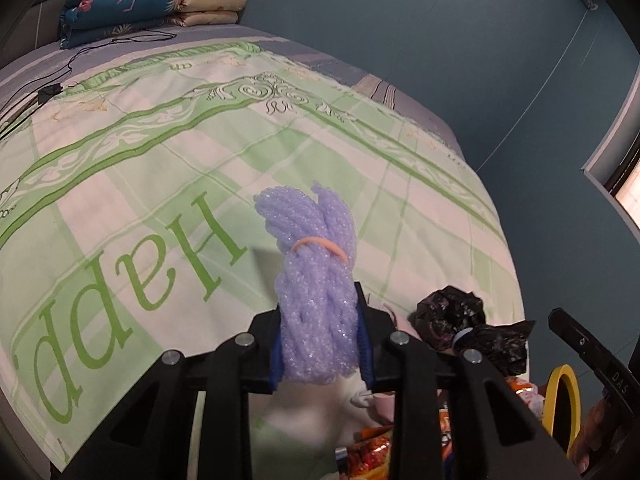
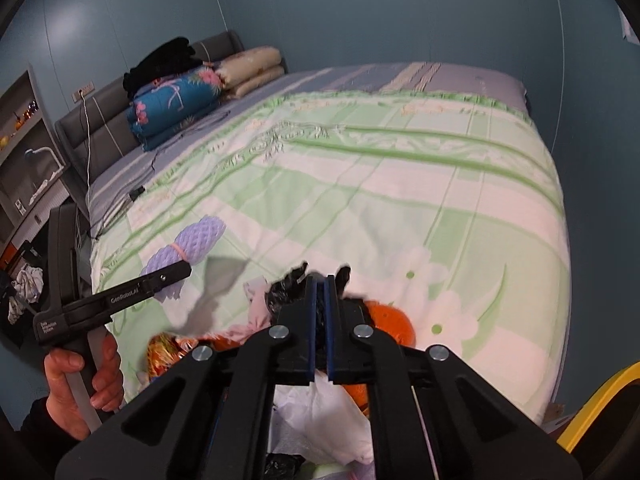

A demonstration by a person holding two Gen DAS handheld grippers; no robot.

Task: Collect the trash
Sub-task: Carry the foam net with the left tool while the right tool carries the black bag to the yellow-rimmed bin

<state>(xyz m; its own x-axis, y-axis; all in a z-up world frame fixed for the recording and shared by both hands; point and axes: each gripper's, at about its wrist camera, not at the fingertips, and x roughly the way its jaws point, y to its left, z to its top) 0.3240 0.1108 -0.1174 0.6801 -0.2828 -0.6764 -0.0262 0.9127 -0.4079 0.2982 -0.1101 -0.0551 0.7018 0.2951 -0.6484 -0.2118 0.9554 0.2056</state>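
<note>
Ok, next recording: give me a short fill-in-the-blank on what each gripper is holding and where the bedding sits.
1. The left gripper is shut on a bundle of purple foam netting tied with an orange ____.
2. The right gripper is shut on a crumpled ____ plastic bag.
3. The large green word printed on the green-and-white bedsheet reads "____".
4. The folded blue floral quilt lies at the ____ end of the bed.

Missing words: rubber band; black; Happ; headboard

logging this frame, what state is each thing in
left tongs: shut on purple foam net
purple foam net: bundled, rubber-banded, held off the bed
right tongs: shut on black plastic bag
black plastic bag: crumpled, pinched
folded quilts: stacked
</note>
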